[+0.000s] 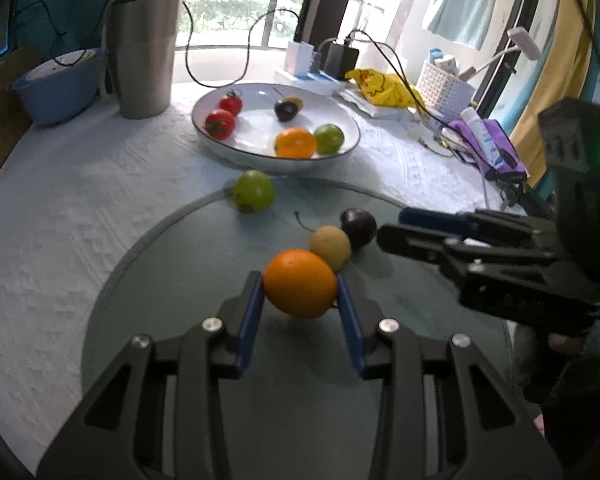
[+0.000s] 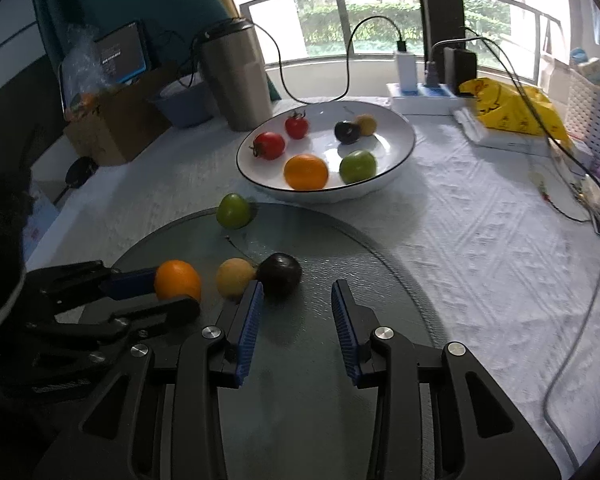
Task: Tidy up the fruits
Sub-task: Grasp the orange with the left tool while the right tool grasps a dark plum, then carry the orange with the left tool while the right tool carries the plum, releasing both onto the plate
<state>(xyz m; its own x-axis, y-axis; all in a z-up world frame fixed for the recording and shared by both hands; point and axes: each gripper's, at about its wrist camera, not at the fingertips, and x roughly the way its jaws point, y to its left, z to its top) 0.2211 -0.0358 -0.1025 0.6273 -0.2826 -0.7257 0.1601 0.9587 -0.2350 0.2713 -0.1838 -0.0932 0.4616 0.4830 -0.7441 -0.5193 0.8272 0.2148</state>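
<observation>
Left gripper point(image 1: 300, 284) clamped on round orange fruit point(image 1: 300, 283), over grey glass disc point(image 1: 204, 264); tan round fruit point(image 1: 330, 246) just beyond its right finger; right gripper point(image 2: 297, 307) jaws apart, dark purple plum point(image 2: 279, 273) just ahead-left; white blue-rimmed bowl point(image 2: 396, 152) far ahead.

A: Steel tumbler point(image 2: 236, 80) standing tall, a black cable looped over its lid.
B: Left of the tumbler, a blue bowl point(image 1: 58, 88), then a cardboard box point(image 2: 116, 124).
A: Right of it, a power strip point(image 2: 424, 98), yellow bag point(image 2: 512, 110) and white basket point(image 1: 444, 88).
B: Tablecloth point(image 2: 480, 248) under everything!
</observation>
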